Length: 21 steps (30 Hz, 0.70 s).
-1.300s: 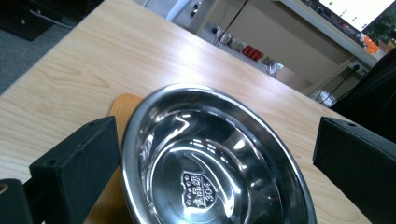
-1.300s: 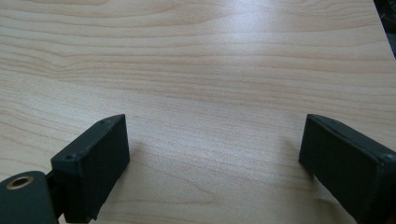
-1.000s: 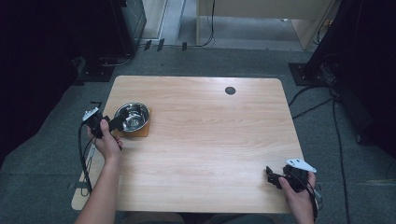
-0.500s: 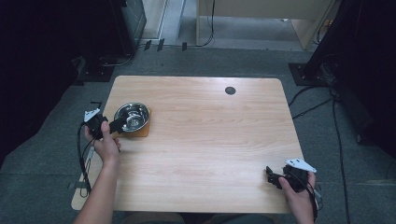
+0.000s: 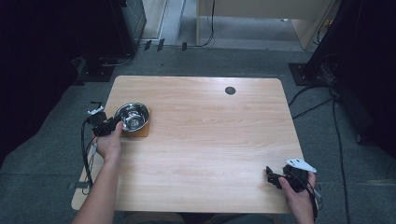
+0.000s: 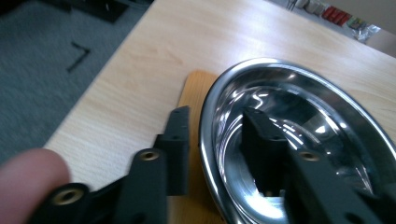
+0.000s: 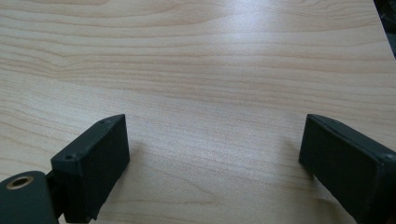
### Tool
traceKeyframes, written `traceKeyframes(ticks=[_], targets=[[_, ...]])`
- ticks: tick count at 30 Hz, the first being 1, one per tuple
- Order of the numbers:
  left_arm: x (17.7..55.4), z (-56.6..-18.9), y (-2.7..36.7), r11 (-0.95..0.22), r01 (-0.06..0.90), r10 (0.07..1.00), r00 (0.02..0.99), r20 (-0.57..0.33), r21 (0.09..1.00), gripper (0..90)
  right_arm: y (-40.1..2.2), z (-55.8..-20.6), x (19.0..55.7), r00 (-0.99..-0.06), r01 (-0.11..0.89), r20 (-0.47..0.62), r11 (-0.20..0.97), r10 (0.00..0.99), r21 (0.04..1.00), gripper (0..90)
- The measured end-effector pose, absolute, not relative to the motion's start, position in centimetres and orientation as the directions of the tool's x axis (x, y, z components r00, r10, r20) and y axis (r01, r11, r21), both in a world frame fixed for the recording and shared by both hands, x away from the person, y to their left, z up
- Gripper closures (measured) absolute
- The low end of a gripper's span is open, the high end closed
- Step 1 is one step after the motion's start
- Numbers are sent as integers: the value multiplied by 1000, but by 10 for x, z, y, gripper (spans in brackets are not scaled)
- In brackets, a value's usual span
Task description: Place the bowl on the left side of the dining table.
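A shiny steel bowl (image 5: 132,116) sits on a small wooden coaster (image 5: 141,131) near the table's left edge. My left gripper (image 5: 114,125) reaches it from the left. In the left gripper view the bowl's rim (image 6: 205,140) runs between the jaws of the left gripper (image 6: 217,116), one jaw outside over the coaster (image 6: 194,88), the other inside the bowl. The jaws have just been closing, but a gap still shows around the rim. My right gripper (image 5: 271,177) rests at the table's front right corner, and in its own view the right gripper (image 7: 210,135) stands open over bare wood.
The wooden table (image 5: 210,140) has a dark round cable hole (image 5: 230,90) at the back. Grey carpet with cables surrounds it. The left table edge (image 6: 107,93) lies close to my left gripper.
The left hand has shifted slightly at the bowl's left rim. Bowl, coaster and right gripper have not moved.
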<state>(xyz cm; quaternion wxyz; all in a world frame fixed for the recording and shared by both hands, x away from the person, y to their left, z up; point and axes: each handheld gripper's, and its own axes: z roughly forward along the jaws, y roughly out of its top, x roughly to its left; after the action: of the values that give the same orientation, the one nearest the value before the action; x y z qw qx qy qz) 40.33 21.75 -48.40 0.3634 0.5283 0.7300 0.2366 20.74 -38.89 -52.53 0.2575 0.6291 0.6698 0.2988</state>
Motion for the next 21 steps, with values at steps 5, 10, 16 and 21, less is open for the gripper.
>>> traceKeyframes(ticks=[5,10,16,21], targets=[[405,-488,222,333,622,941,-169,-294,708,769,-389,-525,207,-76,689,31,30,997,724,77],[405,-487,224,338,626,939,-177,-293,703,776,-389,-525,207,-76,689,31,30,997,724,78],[404,-487,223,341,621,938,-174,-301,706,754,-389,-525,207,-75,689,31,30,997,724,77],[399,-482,222,343,552,937,-142,-319,760,495,-389,-525,207,-76,689,31,30,997,724,77]])
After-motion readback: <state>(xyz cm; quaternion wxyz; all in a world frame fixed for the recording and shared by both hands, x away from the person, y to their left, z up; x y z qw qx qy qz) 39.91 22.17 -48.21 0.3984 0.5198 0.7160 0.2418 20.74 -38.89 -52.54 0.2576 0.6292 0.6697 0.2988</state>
